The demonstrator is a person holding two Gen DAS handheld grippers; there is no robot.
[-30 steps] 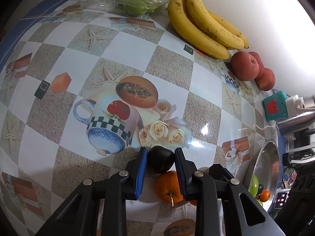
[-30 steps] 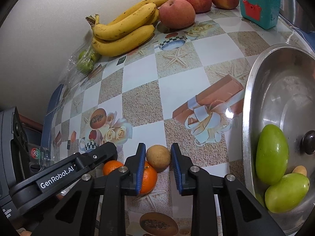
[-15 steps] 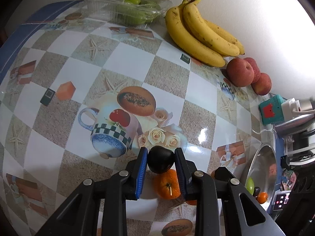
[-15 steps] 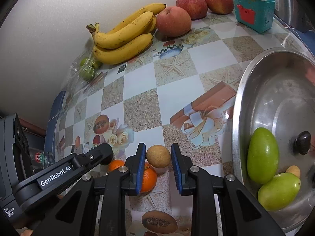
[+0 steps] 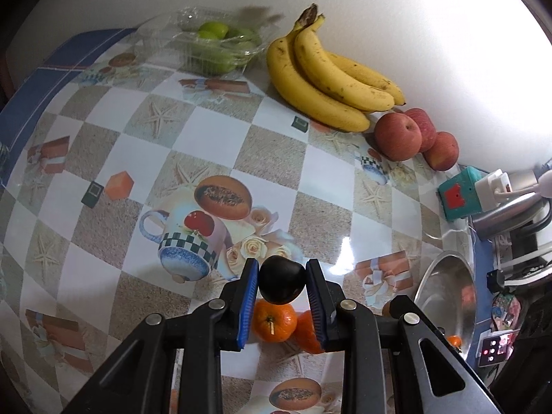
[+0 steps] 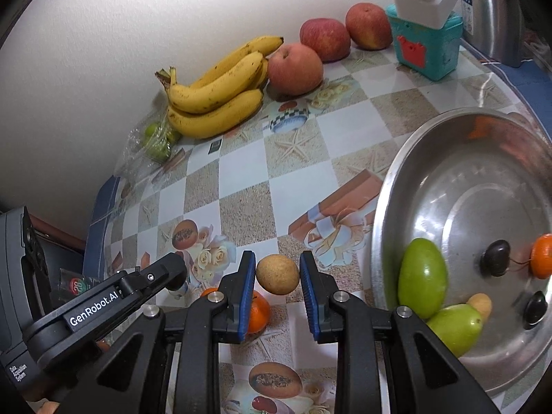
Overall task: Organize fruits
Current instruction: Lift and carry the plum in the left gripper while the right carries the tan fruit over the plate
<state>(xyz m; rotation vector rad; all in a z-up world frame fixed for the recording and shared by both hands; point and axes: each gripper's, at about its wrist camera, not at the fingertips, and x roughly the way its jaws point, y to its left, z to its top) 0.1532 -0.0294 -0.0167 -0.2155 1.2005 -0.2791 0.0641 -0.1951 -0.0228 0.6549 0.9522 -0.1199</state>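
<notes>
Blue pads of your left claw (image 5: 282, 288) are clenched on a small dark, almost black fruit (image 5: 282, 284), held clear above the desk (image 5: 214, 131). Your right claw (image 6: 277, 276) grips a round tan fruit (image 6: 277, 274) the same way, pads pressing on both its sides. Just below and behind the claws, two oranges (image 5: 274, 322) lie on the patterned oilcloth, close together; in the right wrist view only part of one shows under the left pad.

To your right sits a steel basin (image 6: 407, 186). Inside it, near its closer rim, two green mangoes (image 6: 422, 277) lie touching, with a small tan fruit (image 6: 480, 305) wedged behind the lower one. Farther in are two dark fruits (image 6: 495, 257) and an orange one (image 6: 541, 255) at the picture's edge; whether a stalk joins the orange one to the nearer dark one you cannot quite tell through the glare.

Farther across the desk, against the white wall, a bunch of bananas (image 5: 331, 79) lies with its stem pointing up the wall. Three red apples (image 5: 398, 136) sit just beside the banana tips, clustered. Left of the bananas is a clear plastic box (image 5: 207, 48) of green fruit. Beyond the apples stands a teal box (image 6: 426, 43) with a white plug block on top.
</notes>
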